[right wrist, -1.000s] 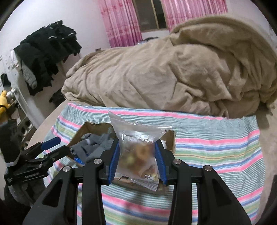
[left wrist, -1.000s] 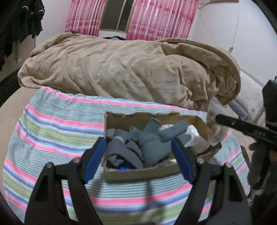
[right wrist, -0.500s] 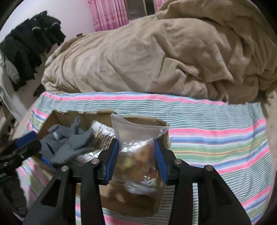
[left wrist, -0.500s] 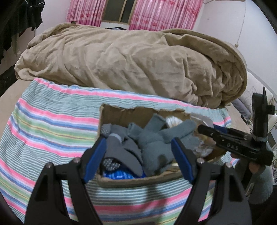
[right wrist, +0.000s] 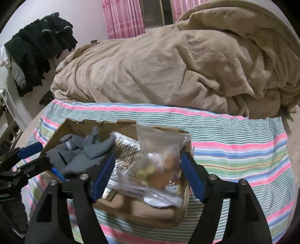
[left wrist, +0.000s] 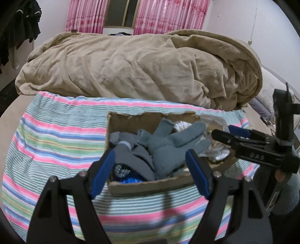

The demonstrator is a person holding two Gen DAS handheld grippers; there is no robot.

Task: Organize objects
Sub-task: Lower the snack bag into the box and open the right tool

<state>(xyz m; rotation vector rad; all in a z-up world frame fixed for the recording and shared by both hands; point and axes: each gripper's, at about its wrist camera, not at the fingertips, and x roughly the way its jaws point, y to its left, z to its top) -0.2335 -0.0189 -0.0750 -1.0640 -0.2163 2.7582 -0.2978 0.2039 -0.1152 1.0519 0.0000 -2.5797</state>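
Observation:
A torn cardboard box (left wrist: 150, 185) (right wrist: 116, 127) sits on a striped cloth (left wrist: 56, 135). It holds grey gloves (left wrist: 168, 148) (right wrist: 90, 155), something blue and a silvery wrapper. A clear plastic bag of snacks (right wrist: 159, 150) (left wrist: 211, 120) rests upright in the box's right end. My right gripper (right wrist: 148, 159) (left wrist: 221, 131) straddles the bag; its jaws are opening and the blue pads stand clear of it. My left gripper (left wrist: 150, 159) (right wrist: 37, 156) hangs open over the box's near wall with nothing held.
A big tan blanket (left wrist: 140, 65) is heaped on the bed just behind the box. Dark clothes (right wrist: 37, 47) hang at the left wall, and pink curtains (left wrist: 168, 16) frame a window at the back. Striped cloth spreads left and right of the box.
The right gripper sank with the bag into the box's right end, then its jaws spread off the bag. The left gripper stayed open and nearly still.

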